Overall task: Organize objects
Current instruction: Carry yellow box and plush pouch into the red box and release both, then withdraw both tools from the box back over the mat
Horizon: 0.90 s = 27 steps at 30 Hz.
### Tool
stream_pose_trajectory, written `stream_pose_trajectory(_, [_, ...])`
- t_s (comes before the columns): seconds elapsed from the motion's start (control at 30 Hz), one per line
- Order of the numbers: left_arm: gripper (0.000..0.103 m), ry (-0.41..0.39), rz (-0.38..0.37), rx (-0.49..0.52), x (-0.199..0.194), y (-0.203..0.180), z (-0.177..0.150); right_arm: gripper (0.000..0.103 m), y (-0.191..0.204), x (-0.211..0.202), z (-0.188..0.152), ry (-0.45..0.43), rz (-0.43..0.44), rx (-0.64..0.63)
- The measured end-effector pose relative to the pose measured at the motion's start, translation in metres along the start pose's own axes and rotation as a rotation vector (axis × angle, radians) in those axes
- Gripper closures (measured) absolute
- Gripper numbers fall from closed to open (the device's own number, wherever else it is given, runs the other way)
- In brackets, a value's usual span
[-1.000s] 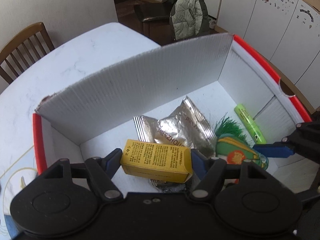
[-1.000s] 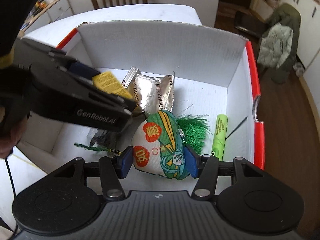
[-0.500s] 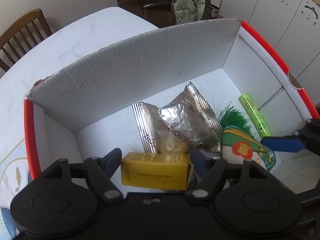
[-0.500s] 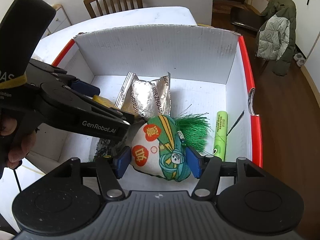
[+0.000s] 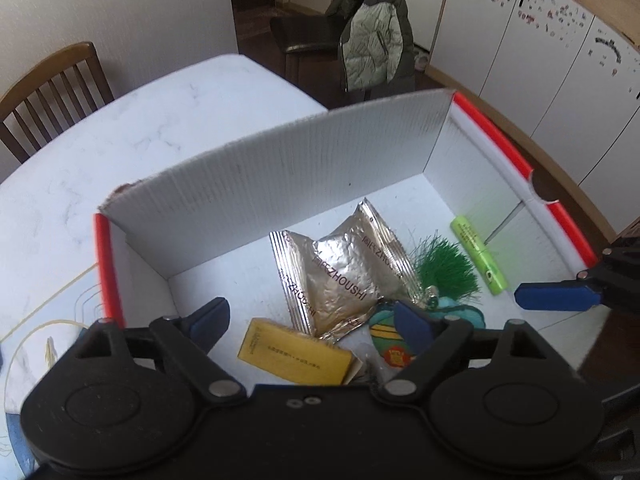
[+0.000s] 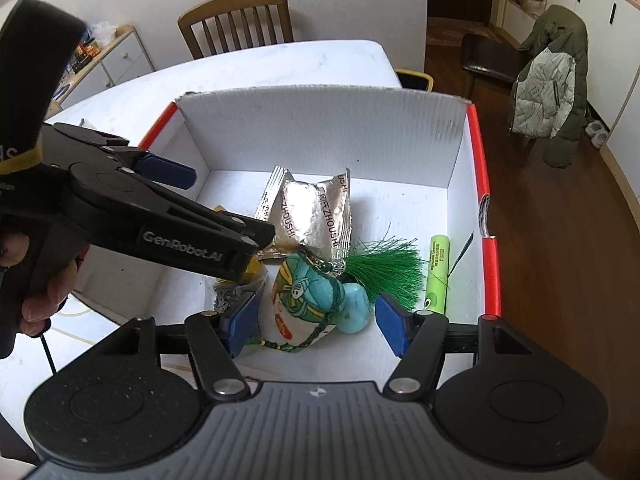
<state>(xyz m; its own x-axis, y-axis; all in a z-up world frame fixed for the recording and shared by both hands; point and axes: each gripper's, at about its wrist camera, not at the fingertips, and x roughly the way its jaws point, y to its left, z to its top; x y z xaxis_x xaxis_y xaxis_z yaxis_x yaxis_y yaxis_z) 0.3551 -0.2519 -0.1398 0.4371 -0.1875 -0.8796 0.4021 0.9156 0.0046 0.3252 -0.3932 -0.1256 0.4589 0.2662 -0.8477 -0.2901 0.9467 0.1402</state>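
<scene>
Left claw (image 5: 310,322) is held above the near-left part of the white box (image 5: 280,168), angled down into it; a person's hand (image 6: 38,280) grips its handle at the left edge of the right-wrist view. Its blue fingers stand wide apart and hold nothing. The yellow carton (image 5: 294,356) lies flat on the box floor just below and between them, clear of both pads. Ahead of this claw lies the crumpled silver foil packet (image 5: 340,276), one corner overlapping the carton. Right claw (image 6: 318,320) is also tipped down over the near edge of the box, fingers spread wide and empty. The stuffed sachet (image 6: 304,300), white and green with a turquoise bead and a green tassel (image 6: 384,270), lies on the floor between its pads; whether the left pad touches it cannot be told, and the right pad is clear. To the right of this claw, along the right wall, lies the lime-green tube (image 6: 437,276). The box sits on the white bench (image 5: 140,120).
</scene>
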Motion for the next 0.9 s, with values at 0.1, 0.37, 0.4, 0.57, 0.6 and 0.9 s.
stream_pose_trajectory(0.1, [0.014, -0.025, -0.005, -0.006, -0.009, 0.001, -0.003, 0.039, 0.002, -0.008, 0.000, -0.016, -0.003, 0.010])
stream_pose_trajectory(0.37, [0.014, -0.119, -0.030, -0.019, -0.052, 0.012, -0.016, 0.038, 0.015, -0.038, 0.002, -0.082, -0.008, 0.010])
stream_pose_trajectory(0.4, [0.014, -0.132, -0.035, -0.021, -0.058, 0.014, -0.018, 0.038, 0.017, -0.041, 0.003, -0.089, -0.010, 0.009])
stream_pose_trajectory(0.57, [0.014, -0.193, -0.038, -0.038, -0.081, 0.026, -0.027, 0.038, 0.032, -0.056, 0.005, -0.126, -0.012, 0.003])
stream_pose_trajectory(0.6, [0.014, -0.203, -0.039, -0.041, -0.085, 0.029, -0.028, 0.038, 0.035, -0.059, 0.006, -0.133, -0.014, 0.005])
stream_pose_trajectory(0.9, [0.013, -0.284, -0.049, -0.064, -0.125, 0.062, -0.052, 0.038, 0.074, -0.079, 0.010, -0.215, 0.000, 0.023])
